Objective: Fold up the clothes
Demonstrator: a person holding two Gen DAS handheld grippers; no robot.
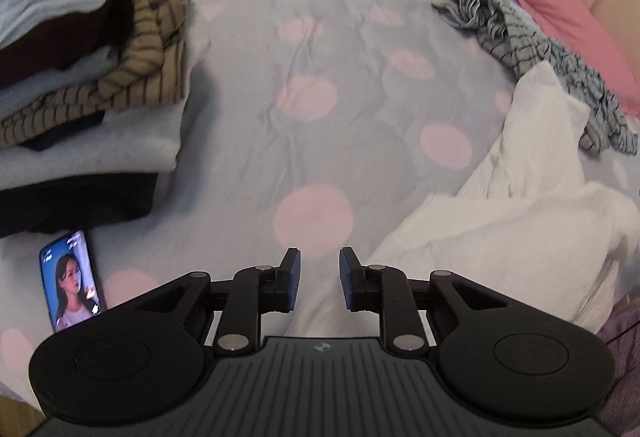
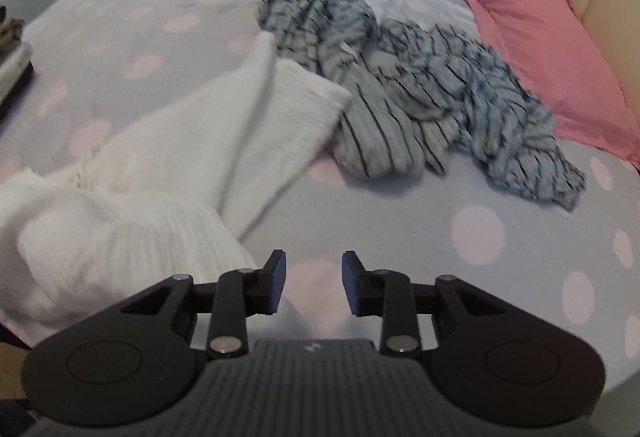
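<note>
You get soft, even, rather dim light in both views, with faint shadows. The white garment [image 2: 168,165] is smeared by motion blur. Fisheye bending curves the bed [image 1: 320,37] edges, and dark corners frame each picture.

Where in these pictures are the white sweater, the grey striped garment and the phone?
white sweater [image 2: 168,157]: right wrist view, on its spread body.
grey striped garment [image 2: 460,97]: right wrist view, on its crumpled middle.
phone [image 1: 72,281]: left wrist view, on its lit screen.
</note>
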